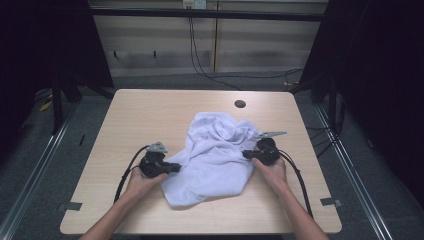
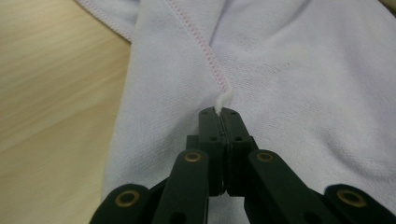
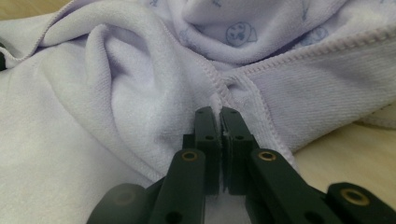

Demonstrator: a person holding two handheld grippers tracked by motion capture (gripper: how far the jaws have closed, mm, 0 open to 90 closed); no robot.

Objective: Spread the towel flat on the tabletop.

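One pale lilac-white garment (image 1: 212, 157) lies crumpled on the wooden table (image 1: 150, 115), a little right of centre and reaching from mid-table toward the near edge. I see it bunched into folds at its far end and flatter near me. Its outer side is a fine knit with pink-stitched seams; the right gripper view shows an inner face printed with small blue figures (image 3: 240, 33). My left gripper (image 1: 172, 167) sits at the garment's left edge, jaws pressed together on a small tuft of cloth right at a seam (image 2: 219, 103). My right gripper (image 1: 247, 154) is at the garment's right edge, jaws likewise clamped on a fold where two seams meet (image 3: 217, 105). Each gripper is held by a hand (image 1: 142, 182) coming in from the near edge, with a black cable trailing back. Beyond the garment, near the far edge of the table, is a round dark hole (image 1: 240, 104). Grey floor surrounds the table.
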